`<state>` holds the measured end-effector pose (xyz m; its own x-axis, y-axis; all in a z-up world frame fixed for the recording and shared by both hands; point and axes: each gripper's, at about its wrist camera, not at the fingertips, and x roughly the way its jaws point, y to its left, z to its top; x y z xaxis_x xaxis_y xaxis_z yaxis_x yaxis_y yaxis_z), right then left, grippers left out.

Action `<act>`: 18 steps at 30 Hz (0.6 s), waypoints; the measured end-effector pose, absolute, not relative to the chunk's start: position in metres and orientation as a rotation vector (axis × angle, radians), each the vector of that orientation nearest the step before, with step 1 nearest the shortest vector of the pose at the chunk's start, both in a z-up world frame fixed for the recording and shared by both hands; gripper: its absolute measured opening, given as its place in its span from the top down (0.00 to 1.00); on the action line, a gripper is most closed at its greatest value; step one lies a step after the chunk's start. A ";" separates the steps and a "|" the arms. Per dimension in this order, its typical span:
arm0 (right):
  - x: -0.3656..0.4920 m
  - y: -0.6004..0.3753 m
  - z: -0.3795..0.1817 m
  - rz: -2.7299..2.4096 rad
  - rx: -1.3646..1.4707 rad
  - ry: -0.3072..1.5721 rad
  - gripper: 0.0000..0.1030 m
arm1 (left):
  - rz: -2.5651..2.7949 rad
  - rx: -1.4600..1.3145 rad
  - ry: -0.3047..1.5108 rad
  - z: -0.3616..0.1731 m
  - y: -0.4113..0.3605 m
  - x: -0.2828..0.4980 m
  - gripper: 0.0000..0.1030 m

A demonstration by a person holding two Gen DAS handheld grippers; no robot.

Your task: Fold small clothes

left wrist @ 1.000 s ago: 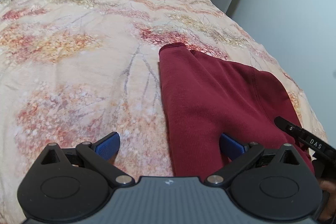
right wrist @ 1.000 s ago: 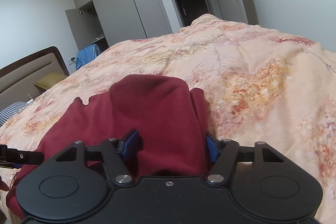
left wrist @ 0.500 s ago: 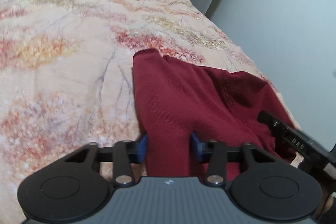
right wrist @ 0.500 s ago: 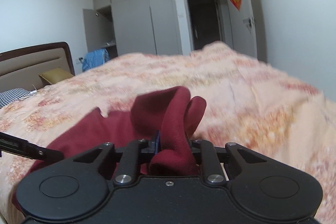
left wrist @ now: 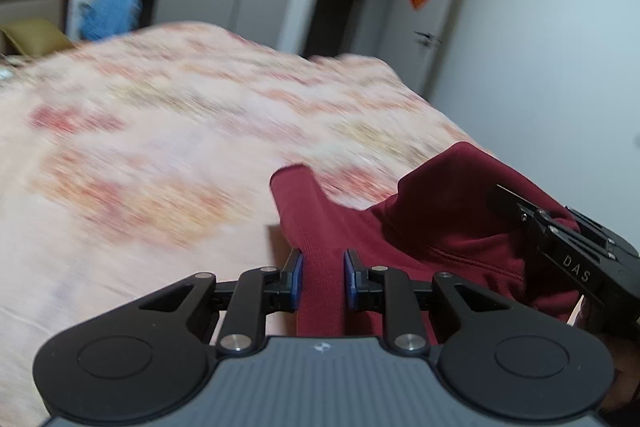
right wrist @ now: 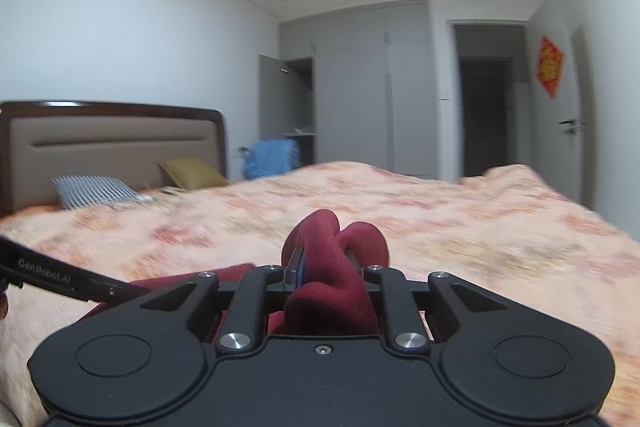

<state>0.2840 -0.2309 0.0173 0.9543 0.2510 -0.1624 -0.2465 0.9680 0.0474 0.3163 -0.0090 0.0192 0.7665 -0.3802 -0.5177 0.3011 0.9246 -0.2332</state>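
Left gripper (left wrist: 322, 279): blue pads pinch a strip of the dark red garment (left wrist: 436, 227) at its near edge; a second ago those pads stood spread wide over flat cloth. Right gripper (right wrist: 326, 269): fingers pressed together on a bunched wad of the same garment, where earlier they were apart around it.

Both pinched edges now ride up off the bedspread (left wrist: 160, 147); the cloth between them sags, and its far end, beyond the left gripper, seems to trail on the bedspread, though blur makes contact hard to confirm.

Judgement: the grasp step is done and the lift has begun; carrying this near edge over toward the far end of the garment would make the fold.

Beyond the garment: headboard (right wrist: 112, 139), pillows, wardrobe, open doorway.
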 end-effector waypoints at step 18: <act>0.358 -0.175 -0.028 0.226 0.040 0.362 0.70 | -0.095 -0.193 0.620 -0.011 0.079 0.327 0.66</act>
<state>0.3581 -0.1748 -0.0277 0.9102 0.2261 -0.3469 -0.2118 0.9741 0.0791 0.3269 0.0790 -0.0110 0.8103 -0.1463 -0.5674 0.0312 0.9777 -0.2076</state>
